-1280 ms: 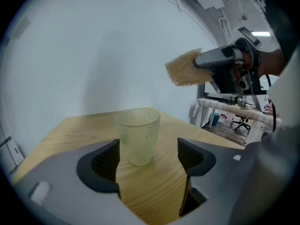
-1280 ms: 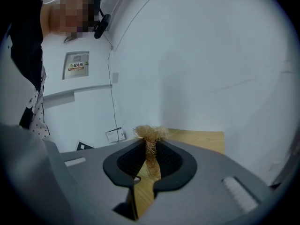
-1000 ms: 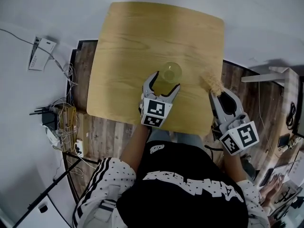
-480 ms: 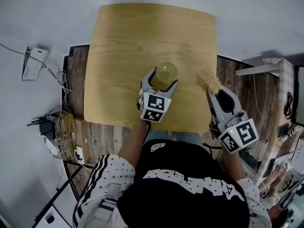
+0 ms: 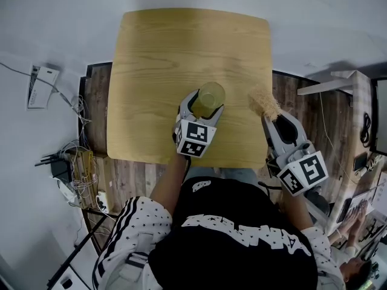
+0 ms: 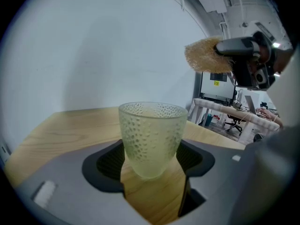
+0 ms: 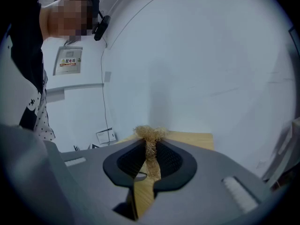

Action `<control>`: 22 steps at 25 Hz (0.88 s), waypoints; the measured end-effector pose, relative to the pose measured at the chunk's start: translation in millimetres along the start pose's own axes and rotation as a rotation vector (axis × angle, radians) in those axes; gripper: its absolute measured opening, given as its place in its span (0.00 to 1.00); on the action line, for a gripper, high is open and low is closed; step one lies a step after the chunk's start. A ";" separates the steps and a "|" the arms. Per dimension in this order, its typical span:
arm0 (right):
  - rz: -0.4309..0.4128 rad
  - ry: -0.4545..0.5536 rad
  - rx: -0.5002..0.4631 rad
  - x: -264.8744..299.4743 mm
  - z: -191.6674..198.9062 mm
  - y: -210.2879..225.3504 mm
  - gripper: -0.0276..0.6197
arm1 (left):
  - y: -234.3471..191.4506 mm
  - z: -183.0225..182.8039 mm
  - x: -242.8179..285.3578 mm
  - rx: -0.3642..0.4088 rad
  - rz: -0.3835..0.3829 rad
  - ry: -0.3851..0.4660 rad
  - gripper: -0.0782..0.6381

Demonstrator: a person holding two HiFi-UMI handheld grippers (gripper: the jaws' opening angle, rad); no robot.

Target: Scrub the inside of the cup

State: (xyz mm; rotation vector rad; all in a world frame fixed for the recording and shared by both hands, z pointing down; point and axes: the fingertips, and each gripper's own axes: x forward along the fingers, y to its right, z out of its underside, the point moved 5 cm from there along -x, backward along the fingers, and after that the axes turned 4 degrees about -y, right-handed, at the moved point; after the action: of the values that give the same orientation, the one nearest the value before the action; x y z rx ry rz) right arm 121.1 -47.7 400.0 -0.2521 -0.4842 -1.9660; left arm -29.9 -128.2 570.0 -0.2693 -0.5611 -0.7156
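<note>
A pale yellow-green dimpled glass cup [image 5: 208,99] stands upright near the front of the wooden table [image 5: 181,47]. My left gripper [image 5: 206,106] straddles it. In the left gripper view the cup [image 6: 152,137] sits between the two dark pads. The jaws have just been closing and lie close to the cup's sides, but I see no firm press. My right gripper [image 5: 270,116] hovers at the table's right front corner, shut on a tan fibre scrubber [image 5: 264,101]. In the right gripper view the scrubber [image 7: 151,142] is pinched between the pads. From the left gripper view the scrubber [image 6: 204,55] hangs up to the right of the cup.
The table's front edge [image 5: 181,161] lies just under both grippers. Cables and a power strip [image 5: 75,162] lie on the floor at the left. A white desk [image 5: 338,83] stands to the right. The person's torso fills the bottom of the head view.
The left gripper has slid forward so the cup now sits deeper between its jaws, which have narrowed slightly. The right gripper with the scrubber has stayed put.
</note>
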 end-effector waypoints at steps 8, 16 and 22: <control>-0.071 0.002 -0.045 2.4 -2.2 -9.1 0.15 | 17.4 -17.8 -26.2 0.149 -0.001 0.004 0.59; -0.210 -0.018 -0.128 8.3 -10.6 -26.2 0.14 | 25.9 -46.7 -54.1 0.345 -0.045 -0.044 0.59; -0.274 -0.026 -0.151 1.3 -13.4 -33.4 0.14 | 39.4 -68.3 -72.7 0.425 -0.039 -0.023 0.59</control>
State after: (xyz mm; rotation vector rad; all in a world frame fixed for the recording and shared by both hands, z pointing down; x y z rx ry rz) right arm 90.9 -42.3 381.2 -0.3214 -0.4034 -2.2732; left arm -21.0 -88.5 470.7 0.1296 -0.7262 -0.6147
